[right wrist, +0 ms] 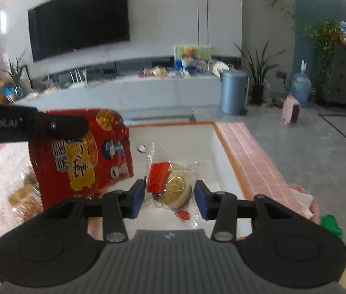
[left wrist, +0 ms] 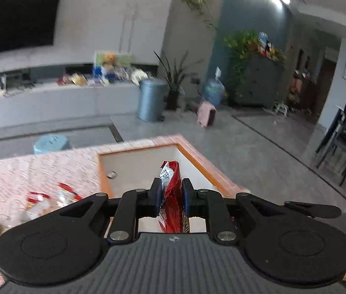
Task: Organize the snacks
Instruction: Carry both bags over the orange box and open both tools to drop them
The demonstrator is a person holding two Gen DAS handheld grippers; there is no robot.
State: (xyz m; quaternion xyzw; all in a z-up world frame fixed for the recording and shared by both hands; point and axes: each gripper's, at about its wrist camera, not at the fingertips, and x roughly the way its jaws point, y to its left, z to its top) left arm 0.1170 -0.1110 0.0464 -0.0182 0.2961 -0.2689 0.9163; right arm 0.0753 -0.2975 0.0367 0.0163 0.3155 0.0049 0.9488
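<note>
Tray (right wrist: 224,144): white, orange-rimmed, sitting on the pink tabletop (left wrist: 38,169).
Left hand-held gripper (left wrist: 171,197): clenching the red snack bag (left wrist: 171,196) edge-on above the tray.
Right hand-held gripper (right wrist: 169,196): gripping a clear-wrapped pastry packet (right wrist: 173,186) above the tray, just beside the red bag.

My left gripper (left wrist: 171,197) was matte black, with blue pads on its two fingers (left wrist: 157,193) and silver screw heads on the linkage bars. A ribbed grey housing filled the six o'clock edge of its view, with a round black disc at seven and at five o'clock. My right gripper (right wrist: 170,197) was built the same: blue pads on its fingers (right wrist: 137,197), silver pivots, grey ribbed body with a small pale logo at its top centre.
</note>
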